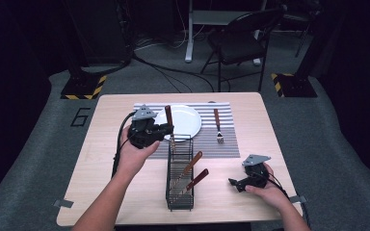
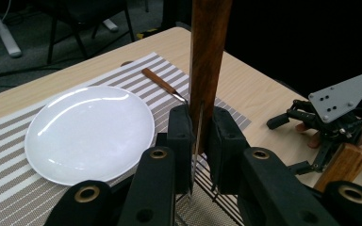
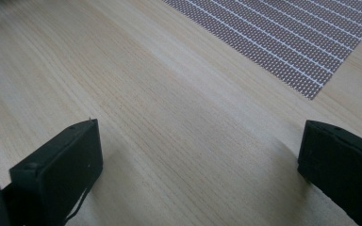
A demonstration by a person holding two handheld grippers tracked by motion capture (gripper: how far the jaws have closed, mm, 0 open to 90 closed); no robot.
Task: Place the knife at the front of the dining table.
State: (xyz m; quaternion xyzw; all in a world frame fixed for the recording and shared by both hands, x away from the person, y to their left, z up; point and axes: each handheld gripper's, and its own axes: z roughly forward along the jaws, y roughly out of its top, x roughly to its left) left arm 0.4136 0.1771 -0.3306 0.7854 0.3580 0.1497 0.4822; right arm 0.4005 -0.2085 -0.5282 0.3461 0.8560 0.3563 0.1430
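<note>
While the right tool (image 1: 235, 184) gapes wide over pale woodgrain, the left tool (image 2: 199, 141) clamps a wooden-handled knife (image 2: 208, 56).

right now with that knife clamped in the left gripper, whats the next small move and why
Probably carry the knife sideways and set it on the striped placemat beside the white plate. The left gripper holds it upright above the wire rack, a fork already lies right of the plate, and the right gripper sits open.

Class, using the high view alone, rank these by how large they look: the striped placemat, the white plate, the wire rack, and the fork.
1. striped placemat
2. wire rack
3. white plate
4. fork

The rack stands nearer the camera than the plate, so their order is unsure.
</note>
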